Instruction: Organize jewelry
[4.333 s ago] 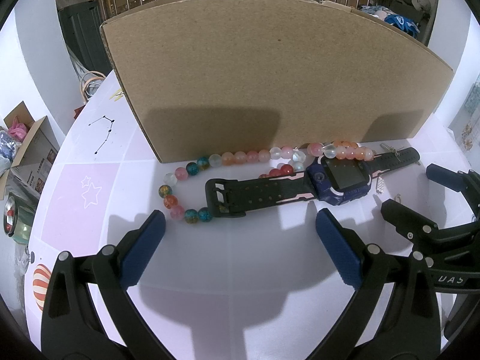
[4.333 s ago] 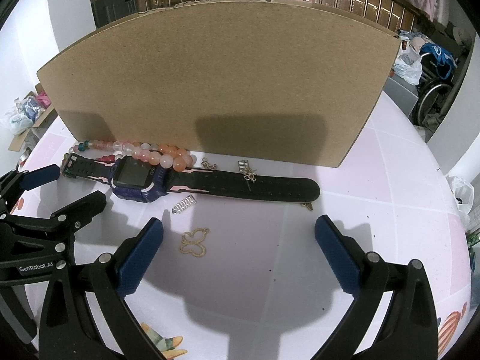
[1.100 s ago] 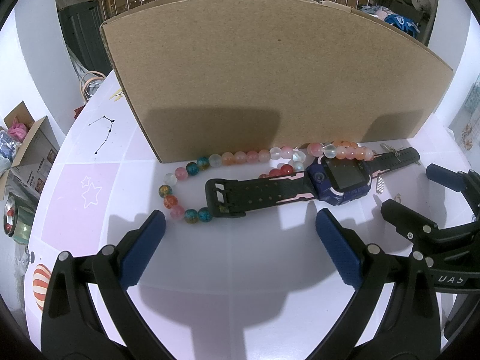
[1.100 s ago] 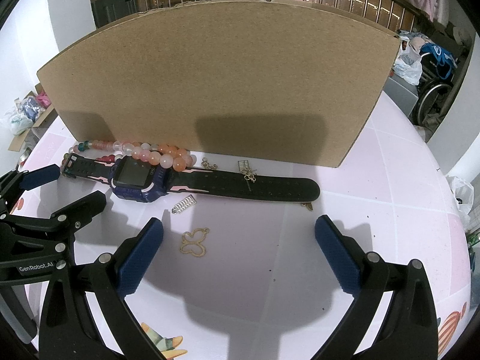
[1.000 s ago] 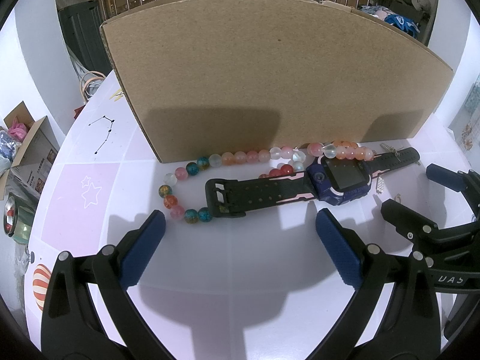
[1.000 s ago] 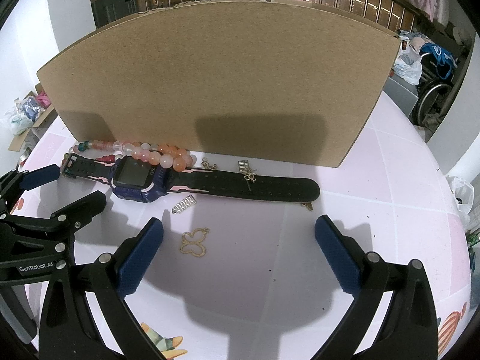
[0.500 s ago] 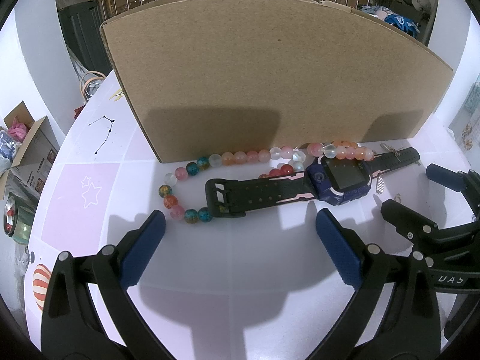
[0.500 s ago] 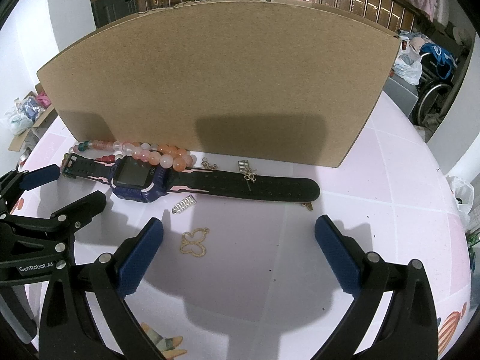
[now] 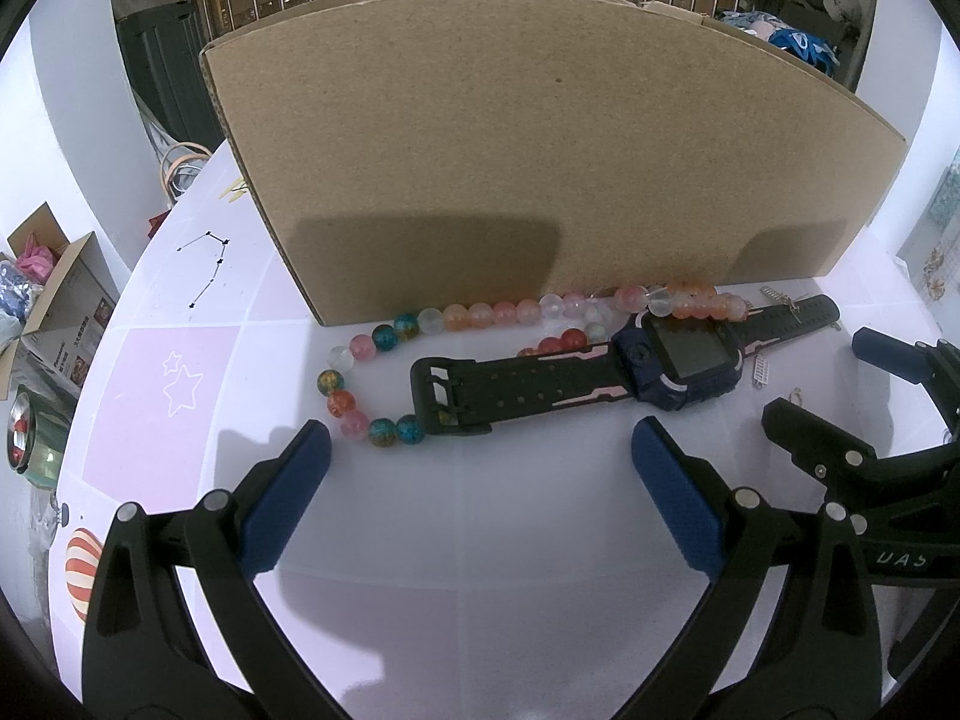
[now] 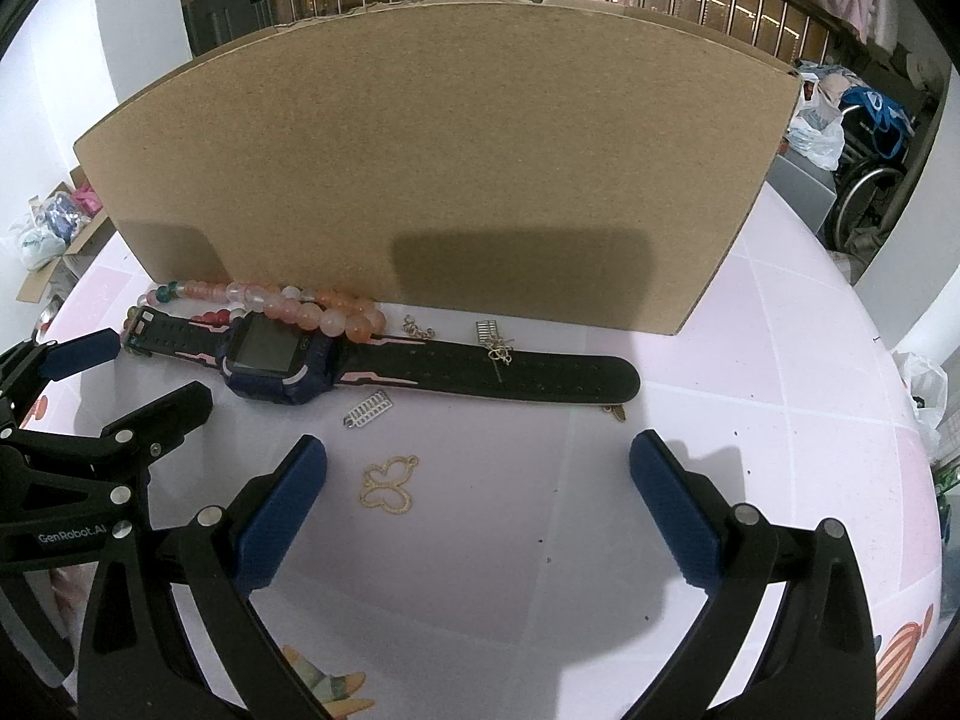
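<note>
A black and blue smartwatch (image 9: pixel 678 363) (image 10: pixel 282 360) lies flat on the table in front of a cardboard box (image 9: pixel 540 138) (image 10: pixel 432 180). A string of coloured beads (image 9: pixel 474 315) (image 10: pixel 288 303) loops behind and under its strap. A gold butterfly charm (image 10: pixel 389 485), a small silver clasp (image 10: pixel 368 409) and small gold chain pieces (image 10: pixel 498 351) lie near the watch. My left gripper (image 9: pixel 480 456) is open and empty, just short of the strap buckle. My right gripper (image 10: pixel 477 468) is open and empty, with the butterfly charm between its fingers; it also shows in the left wrist view (image 9: pixel 840 384).
The cardboard box wall stands right behind the jewelry and hides its inside. The table (image 10: pixel 660 570) has a pink and white printed cover. Boxes and bags (image 9: pixel 54 300) sit on the floor to the left, a wheelchair (image 10: pixel 864 180) to the right.
</note>
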Available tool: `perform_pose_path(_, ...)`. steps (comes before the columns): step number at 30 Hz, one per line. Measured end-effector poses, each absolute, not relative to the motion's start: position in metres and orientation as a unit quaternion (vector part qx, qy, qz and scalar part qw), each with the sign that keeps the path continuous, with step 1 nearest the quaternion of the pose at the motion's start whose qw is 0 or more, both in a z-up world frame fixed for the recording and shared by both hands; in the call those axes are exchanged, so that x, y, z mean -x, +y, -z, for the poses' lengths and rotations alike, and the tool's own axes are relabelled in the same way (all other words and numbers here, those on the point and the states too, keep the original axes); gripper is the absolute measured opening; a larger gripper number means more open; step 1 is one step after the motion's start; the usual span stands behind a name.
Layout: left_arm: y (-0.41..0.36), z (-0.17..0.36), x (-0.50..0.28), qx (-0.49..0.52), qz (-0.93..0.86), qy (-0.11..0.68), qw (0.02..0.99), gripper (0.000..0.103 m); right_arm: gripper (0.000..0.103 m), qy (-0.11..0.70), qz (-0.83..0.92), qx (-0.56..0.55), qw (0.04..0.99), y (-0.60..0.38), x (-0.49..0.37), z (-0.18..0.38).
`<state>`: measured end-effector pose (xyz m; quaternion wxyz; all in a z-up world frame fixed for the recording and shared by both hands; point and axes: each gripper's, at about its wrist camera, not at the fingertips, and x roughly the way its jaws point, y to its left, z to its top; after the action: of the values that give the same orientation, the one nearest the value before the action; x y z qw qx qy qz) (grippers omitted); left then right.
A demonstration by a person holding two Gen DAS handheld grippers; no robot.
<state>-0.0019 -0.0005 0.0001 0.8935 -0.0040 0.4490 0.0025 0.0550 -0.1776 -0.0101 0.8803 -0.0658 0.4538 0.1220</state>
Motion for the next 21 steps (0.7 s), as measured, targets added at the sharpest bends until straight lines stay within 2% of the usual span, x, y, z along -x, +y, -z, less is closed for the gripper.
perform_pose_path(6,0.003,-0.002,0.003,-0.004,0.057,0.46,0.886,0.096,0.098,0.454,-0.122,0.065,0.88,-0.178,-0.056,0.01)
perform_pose_path(11,0.005,-0.016,0.012,-0.023,0.136,0.415,0.899,0.095,0.098,0.452,-0.141,0.057,0.879,-0.187,-0.056,0.009)
perform_pose_path(13,-0.001,-0.019,0.012,-0.045,0.178,0.403,0.896,0.089,0.098,0.449,-0.147,0.035,0.881,-0.196,-0.056,0.007)
perform_pose_path(14,-0.003,-0.019,0.011,-0.051,0.196,0.398,0.895,0.077,0.098,0.447,-0.152,0.023,0.881,-0.2,-0.057,0.006)
perform_pose_path(15,-0.006,-0.019,0.01,-0.06,0.212,0.396,0.891,0.072,0.098,0.446,-0.155,0.016,0.881,-0.203,-0.057,0.006)
perform_pose_path(21,-0.021,-0.008,-0.01,-0.115,0.232,0.406,0.876,0.067,0.098,0.437,-0.182,-0.039,0.88,-0.224,-0.058,0.003)
